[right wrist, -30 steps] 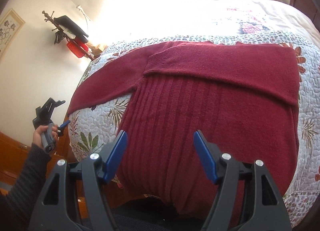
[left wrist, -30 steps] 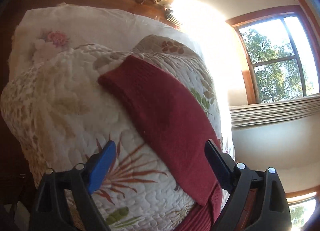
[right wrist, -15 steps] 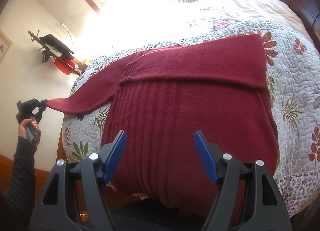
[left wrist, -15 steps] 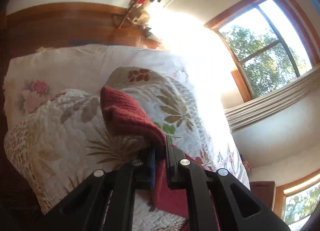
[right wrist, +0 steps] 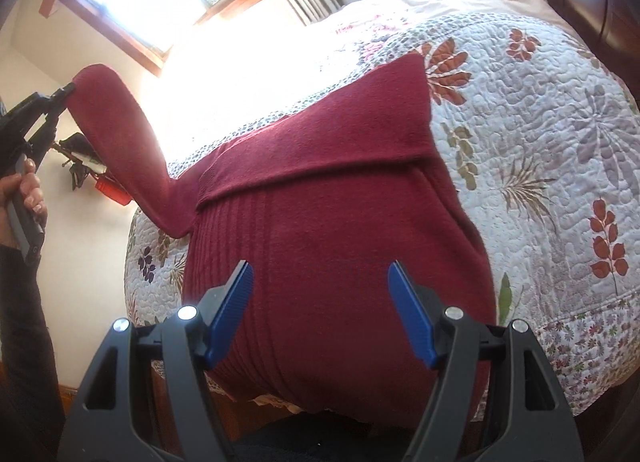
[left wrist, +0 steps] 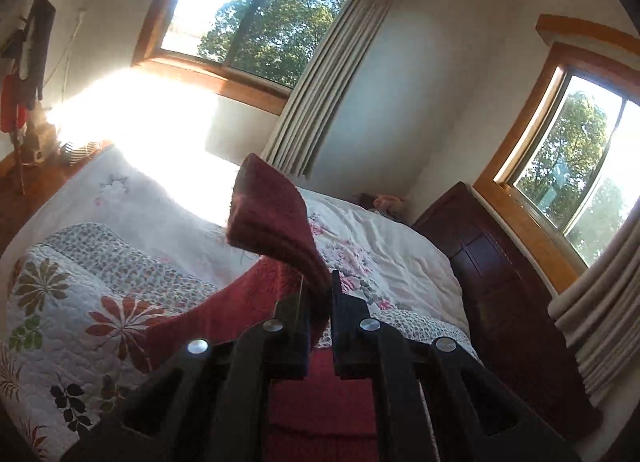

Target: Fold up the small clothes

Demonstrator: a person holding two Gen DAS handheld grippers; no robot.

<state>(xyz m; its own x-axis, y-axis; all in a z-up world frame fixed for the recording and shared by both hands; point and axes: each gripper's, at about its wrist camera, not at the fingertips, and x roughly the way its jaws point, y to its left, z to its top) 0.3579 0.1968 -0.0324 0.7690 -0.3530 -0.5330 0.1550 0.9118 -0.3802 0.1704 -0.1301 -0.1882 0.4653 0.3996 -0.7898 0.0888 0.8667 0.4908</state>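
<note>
A dark red knit sweater [right wrist: 336, 229] lies on the floral quilt [right wrist: 532, 149], its right sleeve folded flat across the chest. My left gripper [left wrist: 319, 294] is shut on the left sleeve [left wrist: 272, 217], whose cuff stands up above the fingers. In the right wrist view that sleeve [right wrist: 120, 133] hangs lifted off the bed, pinched at its end by the left gripper [right wrist: 64, 95] in a hand at the far left. My right gripper [right wrist: 320, 302] stands open over the sweater's ribbed lower body, with nothing between its blue pads.
The bed carries a white floral duvet [left wrist: 384, 246] beyond the quilt. A dark wooden headboard [left wrist: 496, 278] stands at the right, windows with curtains [left wrist: 332, 61] behind. A stand with red and black items [left wrist: 24, 73] is at the bed's left side.
My left gripper closed on the left sleeve's end and lifted it off the quilt, swinging toward the sweater. The right gripper stayed open, shifting slightly over the sweater's hem.
</note>
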